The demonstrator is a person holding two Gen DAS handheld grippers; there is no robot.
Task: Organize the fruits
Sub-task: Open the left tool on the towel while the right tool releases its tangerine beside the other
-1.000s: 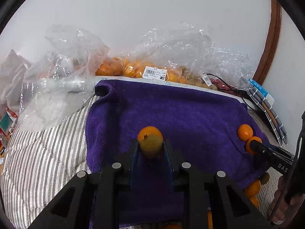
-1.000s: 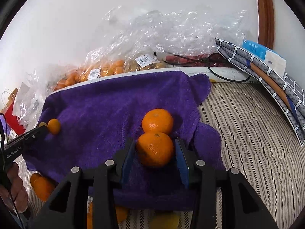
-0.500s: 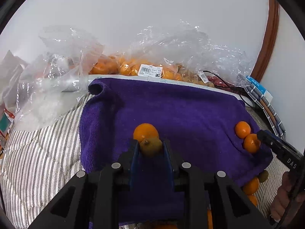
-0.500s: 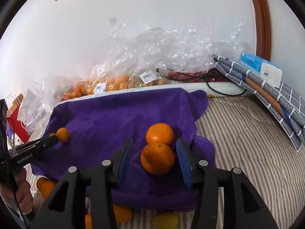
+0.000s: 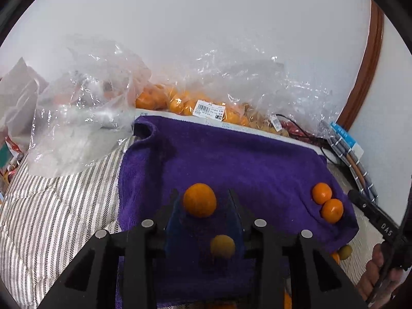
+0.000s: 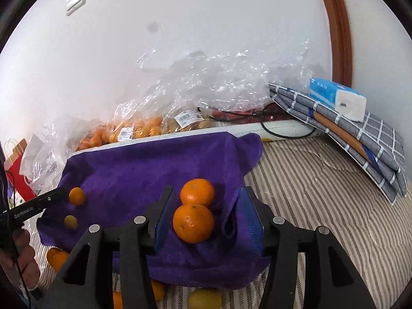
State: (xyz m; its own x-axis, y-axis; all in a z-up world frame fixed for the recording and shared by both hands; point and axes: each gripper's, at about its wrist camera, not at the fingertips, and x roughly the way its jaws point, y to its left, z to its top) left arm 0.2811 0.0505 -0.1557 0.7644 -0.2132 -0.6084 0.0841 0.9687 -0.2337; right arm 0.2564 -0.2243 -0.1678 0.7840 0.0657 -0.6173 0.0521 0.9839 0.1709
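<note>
A purple towel (image 5: 231,159) lies on the striped bed. My left gripper (image 5: 203,198) is open and empty above it; an orange (image 5: 199,200) sits between its fingertips and a small yellow-green fruit (image 5: 222,246) lies on the towel between its fingers. My right gripper (image 6: 206,195) is open over the towel (image 6: 144,170), with two oranges, a near one (image 6: 193,223) and a far one (image 6: 197,191), lying between its fingers. The same pair (image 5: 327,202) shows at the towel's right edge in the left wrist view.
Clear plastic bags of oranges (image 5: 185,103) line the wall behind the towel. A crumpled empty bag (image 5: 77,118) lies at the left. Folded checked cloth and a tissue pack (image 6: 337,97) lie at the right. Loose fruit (image 6: 56,257) lies on the striped cover by the towel's near edge.
Both grippers opened. The left let go of the small yellow-green fruit, now on the towel; the right let go of the near orange and drew back.
</note>
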